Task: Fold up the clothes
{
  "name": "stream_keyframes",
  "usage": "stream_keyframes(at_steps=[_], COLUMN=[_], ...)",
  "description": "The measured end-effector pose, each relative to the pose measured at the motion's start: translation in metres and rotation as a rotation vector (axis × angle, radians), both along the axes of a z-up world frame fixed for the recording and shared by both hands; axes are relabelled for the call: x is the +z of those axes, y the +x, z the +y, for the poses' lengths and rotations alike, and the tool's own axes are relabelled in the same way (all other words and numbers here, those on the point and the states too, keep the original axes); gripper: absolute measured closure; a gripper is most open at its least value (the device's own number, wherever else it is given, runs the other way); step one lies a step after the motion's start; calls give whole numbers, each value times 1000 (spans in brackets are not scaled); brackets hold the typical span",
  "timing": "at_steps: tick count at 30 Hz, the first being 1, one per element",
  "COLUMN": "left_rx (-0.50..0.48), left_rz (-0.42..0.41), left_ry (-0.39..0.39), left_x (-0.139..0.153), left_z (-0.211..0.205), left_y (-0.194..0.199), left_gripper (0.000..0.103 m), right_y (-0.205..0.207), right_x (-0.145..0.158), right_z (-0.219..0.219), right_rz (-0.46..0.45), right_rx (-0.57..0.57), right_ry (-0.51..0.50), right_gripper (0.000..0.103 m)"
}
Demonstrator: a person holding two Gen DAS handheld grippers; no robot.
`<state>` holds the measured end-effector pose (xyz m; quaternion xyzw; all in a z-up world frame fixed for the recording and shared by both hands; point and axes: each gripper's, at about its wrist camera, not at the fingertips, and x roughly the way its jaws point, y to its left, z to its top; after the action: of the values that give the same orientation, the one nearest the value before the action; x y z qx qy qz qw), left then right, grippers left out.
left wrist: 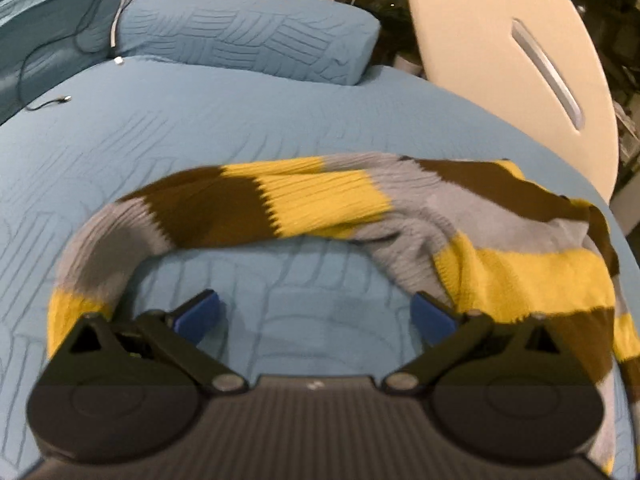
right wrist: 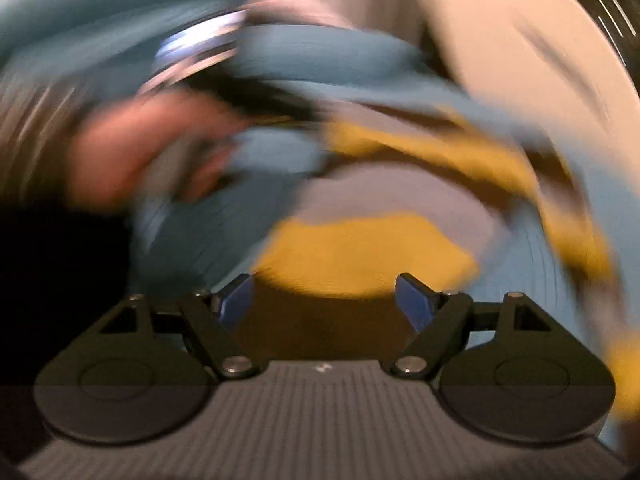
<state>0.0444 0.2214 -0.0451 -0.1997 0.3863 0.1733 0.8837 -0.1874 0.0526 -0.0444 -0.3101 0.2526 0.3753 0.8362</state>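
Observation:
A knitted sweater (left wrist: 320,204) with yellow, brown and grey stripes lies on the blue quilted bed cover (left wrist: 160,128). One sleeve curves around the front of my left gripper (left wrist: 316,316), which is open and empty just above bare cover, the body of the sweater to its right. The right wrist view is heavily blurred by motion. There my right gripper (right wrist: 324,300) is open, over a yellow and brown part of the sweater (right wrist: 360,252). The person's hand (right wrist: 132,152) with the other gripper shows at the left.
A blue pillow (left wrist: 248,32) lies at the far end of the bed. A black cable (left wrist: 48,102) rests on the cover at the far left. A beige rounded board (left wrist: 500,40) stands at the right bed edge.

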Motion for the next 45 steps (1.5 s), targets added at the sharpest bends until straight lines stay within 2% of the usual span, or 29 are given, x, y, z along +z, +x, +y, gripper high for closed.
stream_keyframes(at_steps=[1, 2, 4, 5, 6, 8, 11, 14, 15, 17, 18, 19, 21, 23, 24, 26, 27, 29, 32, 34, 35, 36, 37, 38, 39, 41, 42, 43, 45], left_rx=[-6, -13, -16, -14, -13, -24, -58, -81, -84, -92, -96, -100, -118, -152, -162, -205, -233, -264, -301, -340, -363, -378, -406, -434, -415, -386, -327, -306, -226], left_rz=[-3, -5, -14, -17, -19, -42, -95, -117, -90, -37, -12, 13, 49, 83, 100, 177, 176, 180, 221, 202, 182, 167, 168, 169, 143, 92, -7, -43, -191], left_ry=[-14, -27, -69, -89, -109, -200, -275, -282, -283, -307, -331, -355, -382, -382, -392, -503, -534, -543, -551, -495, -466, -471, -512, -553, -579, -580, -605, -619, -618], left_x=[2, 4, 5, 5, 5, 6, 11, 16, 16, 15, 14, 12, 14, 20, 19, 11, 8, 5, -7, -5, -2, -2, -2, -3, -1, 8, 27, 33, 66], left_z=[1, 1, 5, 7, 9, 16, 18, 17, 15, 11, 9, 7, 1, -10, -13, -24, -29, -39, -57, -69, -74, -74, -74, -74, -70, -61, -41, -33, 2], left_y=[-4, -8, -14, -16, -18, -26, -35, -41, -41, -44, -48, -52, -61, -71, -73, -83, -88, -98, -103, -105, -105, -103, -99, -95, -96, -96, -95, -94, -93], left_gripper=[0, 0, 0, 0, 0, 0, 0, 0, 0, 0, 0, 0, 0, 0, 0, 0, 0, 0, 0, 2, 8, 44, 102, 92, 99, 99, 99, 99, 99], right_y=[-6, -4, 6, 11, 16, 9, -8, -25, -31, -42, -48, -40, -6, 35, 51, 74, 82, 91, 89, 87, 86, 85, 85, 84, 83, 81, 75, 65, 50], right_x=[-10, -15, -15, -14, -14, -4, 14, 32, 38, 50, 56, 60, 65, 66, 61, 47, 37, 19, 7, -1, -6, -10, -14, -18, -22, -30, -30, -27, -18], right_z=[13, 19, 25, 28, 31, 33, 35, 37, 38, 40, 40, 32, 5, -41, -60, -85, -94, -108, -116, -121, -123, -126, -128, -131, -133, -138, -143, -148, -153], right_rz=[-52, -73, -91, -100, -109, -91, -52, -12, 2, 28, 42, 64, 120, 180, 216, 300, 354, 440, 480, 507, 520, 534, 547, 561, 574, 601, 602, 596, 556], right_rx=[61, 58, 3, -24, -51, -14, 71, 157, 185, 242, 271, 218, 17, -242, -333, -448, -485, -535, -568, -590, -601, -612, -623, -634, -645, -668, -673, -675, -660], right_ry=[-88, -127, -144, -153, -161, -113, -17, 78, 110, 174, 206, 252, 359, 534, 601, 694, 741, 816, 842, 858, 867, 875, 883, 892, 900, 916, 917, 913, 865], right_gripper=[22, 22, 28, 84, 98, 98, 98, 99, 101, 93, 81, 75, 48, 30, 26, 26, 26, 26, 27, 27, 27, 27, 27, 27, 27, 27, 27, 27, 27])
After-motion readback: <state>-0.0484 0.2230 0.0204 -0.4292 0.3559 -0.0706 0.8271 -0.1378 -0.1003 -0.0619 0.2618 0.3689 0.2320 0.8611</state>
